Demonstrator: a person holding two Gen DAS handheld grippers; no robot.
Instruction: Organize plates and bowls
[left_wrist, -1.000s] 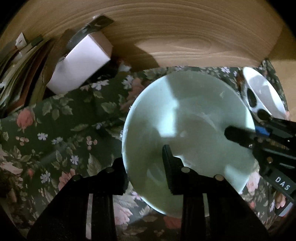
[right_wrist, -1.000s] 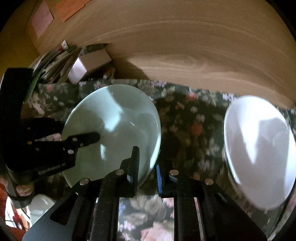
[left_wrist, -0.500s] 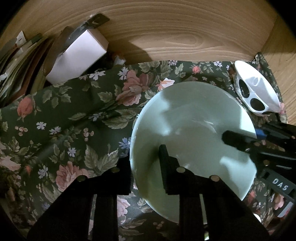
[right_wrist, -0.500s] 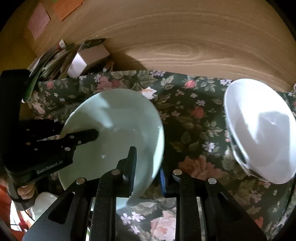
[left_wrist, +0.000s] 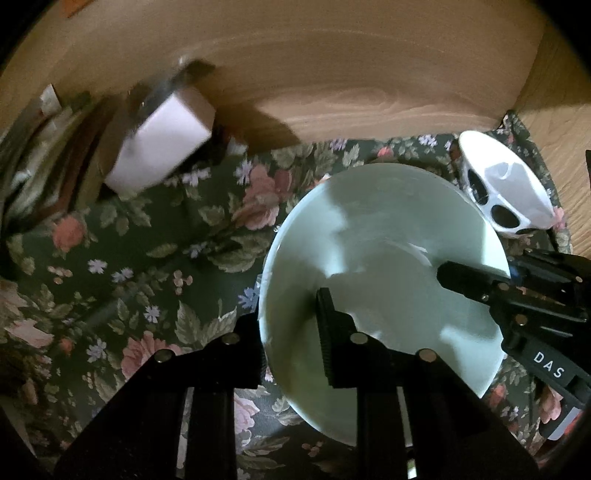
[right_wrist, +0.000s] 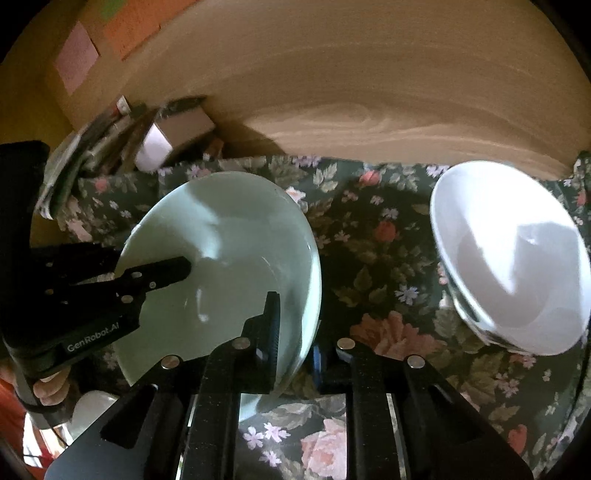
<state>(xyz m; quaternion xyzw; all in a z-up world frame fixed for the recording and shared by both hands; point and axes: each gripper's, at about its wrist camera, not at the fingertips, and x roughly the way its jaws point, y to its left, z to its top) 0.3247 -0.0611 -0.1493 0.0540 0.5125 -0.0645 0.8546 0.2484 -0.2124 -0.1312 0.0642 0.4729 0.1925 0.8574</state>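
Note:
A pale green plate (left_wrist: 380, 258) is held above a dark floral tablecloth (left_wrist: 166, 240). My left gripper (left_wrist: 291, 321) is shut on the plate's left rim. My right gripper (right_wrist: 295, 325) is shut on the right rim of the plate (right_wrist: 229, 236). The right gripper shows in the left wrist view (left_wrist: 480, 284), and the left gripper shows in the right wrist view (right_wrist: 155, 273). A white bowl (right_wrist: 509, 254) with black spots outside sits on the cloth to the right of the plate; it also shows in the left wrist view (left_wrist: 506, 184).
A wooden wall (left_wrist: 332, 74) rises behind the cloth. A white and brown box (left_wrist: 159, 147) and a stack of papers (left_wrist: 44, 140) sit at the back left. Sticky notes (right_wrist: 77, 62) hang on the wall. Another white dish (right_wrist: 88, 410) shows at the lower left.
Both grippers have kept hold of the green plate and carried it a little. The views shifted and are slightly blurred. The white bowl has stayed in place.

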